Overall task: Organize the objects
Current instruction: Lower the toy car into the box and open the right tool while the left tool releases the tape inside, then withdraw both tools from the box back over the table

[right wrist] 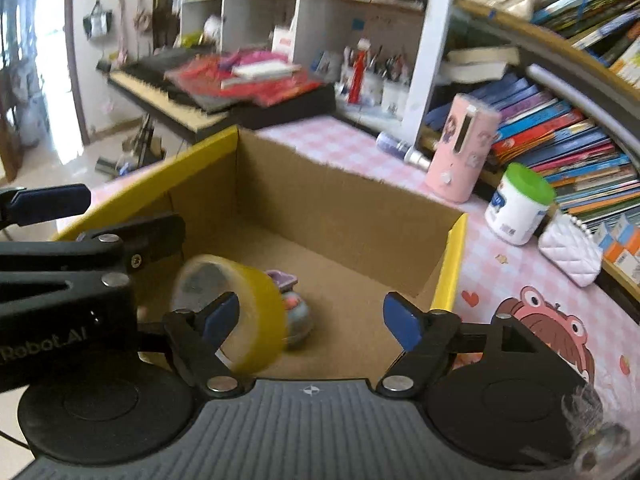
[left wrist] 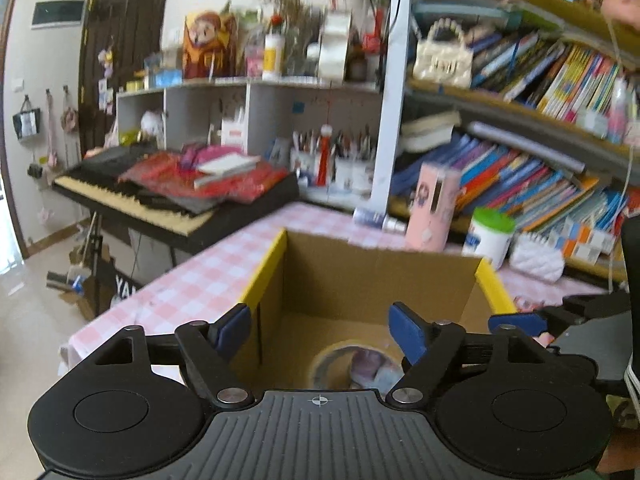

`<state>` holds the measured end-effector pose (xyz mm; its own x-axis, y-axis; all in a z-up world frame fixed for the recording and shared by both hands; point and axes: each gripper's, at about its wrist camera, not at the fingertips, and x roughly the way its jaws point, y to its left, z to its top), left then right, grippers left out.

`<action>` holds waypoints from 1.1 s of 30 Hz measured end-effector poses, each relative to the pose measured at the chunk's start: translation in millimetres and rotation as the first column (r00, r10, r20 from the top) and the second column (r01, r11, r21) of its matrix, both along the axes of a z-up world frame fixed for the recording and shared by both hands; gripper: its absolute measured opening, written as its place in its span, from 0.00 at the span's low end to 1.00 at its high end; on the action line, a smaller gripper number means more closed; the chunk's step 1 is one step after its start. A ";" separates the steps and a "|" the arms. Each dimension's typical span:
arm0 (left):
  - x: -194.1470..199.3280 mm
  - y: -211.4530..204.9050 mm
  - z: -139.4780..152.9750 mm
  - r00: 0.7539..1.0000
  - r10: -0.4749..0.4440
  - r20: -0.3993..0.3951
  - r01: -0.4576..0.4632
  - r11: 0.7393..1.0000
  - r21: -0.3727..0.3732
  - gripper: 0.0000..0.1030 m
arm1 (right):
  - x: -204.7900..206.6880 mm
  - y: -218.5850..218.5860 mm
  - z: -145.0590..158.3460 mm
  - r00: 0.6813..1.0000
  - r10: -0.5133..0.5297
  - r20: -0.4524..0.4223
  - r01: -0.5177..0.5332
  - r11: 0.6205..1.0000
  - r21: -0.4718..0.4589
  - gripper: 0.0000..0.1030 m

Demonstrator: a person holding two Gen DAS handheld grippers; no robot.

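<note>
Blue-padded fingers of the right gripper (right wrist: 312, 320) spread wide, nothing between them — poised over the near edge of the open brown cardboard box with yellow-taped rim (right wrist: 344, 204). Left gripper (left wrist: 320, 330) likewise splayed open and empty, above the same box; its black linkage shows at the left of the right wrist view.

Inside the box: a roll of yellowish clear packing tape (right wrist: 236, 312), tilted on edge and blurred — cannot tell whether it rests on the floor of the box. Just behind it, touching or nearly so, a small round pastel pot-shaped toy with a purple top (right wrist: 294, 308).

Box sits on a pink-and-white checked tablecloth (right wrist: 352, 144). Beyond the box, near the bookshelf: a pink cylindrical container (right wrist: 460, 152), a white tub with green lid (right wrist: 518, 204), a white quilted pouch (right wrist: 572, 250).
</note>
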<state>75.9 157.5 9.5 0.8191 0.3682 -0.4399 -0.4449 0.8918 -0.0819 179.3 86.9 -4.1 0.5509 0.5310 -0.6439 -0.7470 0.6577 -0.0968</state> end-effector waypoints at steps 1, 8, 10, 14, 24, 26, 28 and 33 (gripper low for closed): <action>-5.2 -0.4 2.4 1.000 -0.001 0.018 0.001 1.000 0.002 0.80 | -5.6 -3.3 3.3 1.000 -0.005 0.013 0.005 1.000 0.014 0.78; -40.6 2.2 11.8 0.997 0.008 0.077 -0.010 1.000 0.017 0.83 | -48.8 -25.5 17.9 0.990 -0.088 0.111 0.078 0.993 0.088 0.82; -50.8 5.1 9.4 0.997 0.026 0.072 -0.026 1.000 0.004 0.83 | -59.8 -32.1 19.1 0.984 -0.127 0.124 0.114 0.988 0.101 0.82; -71.1 10.6 0.3 0.998 0.060 0.019 -0.060 0.998 -0.027 0.87 | -77.4 -43.5 16.2 0.968 -0.222 0.117 0.207 0.970 0.124 0.84; -121.8 10.4 -20.6 0.994 0.050 -0.095 -0.057 0.996 -0.073 0.92 | -132.6 -71.3 -8.5 0.919 -0.393 0.028 0.390 0.918 0.069 0.87; -129.3 7.4 -23.5 0.994 0.023 -0.109 -0.032 0.997 -0.075 0.92 | -144.8 -75.7 -11.5 0.914 -0.404 0.029 0.401 0.914 0.066 0.88; -133.4 3.5 -25.6 0.993 -0.003 -0.122 -0.006 0.997 -0.076 0.92 | -157.7 -80.2 -15.5 0.909 -0.415 0.026 0.413 0.909 0.059 0.88; -142.6 -9.6 -30.4 0.987 -0.087 -0.136 0.079 0.995 -0.063 0.92 | -183.6 -97.7 -22.4 0.886 -0.464 0.014 0.462 0.885 0.053 0.91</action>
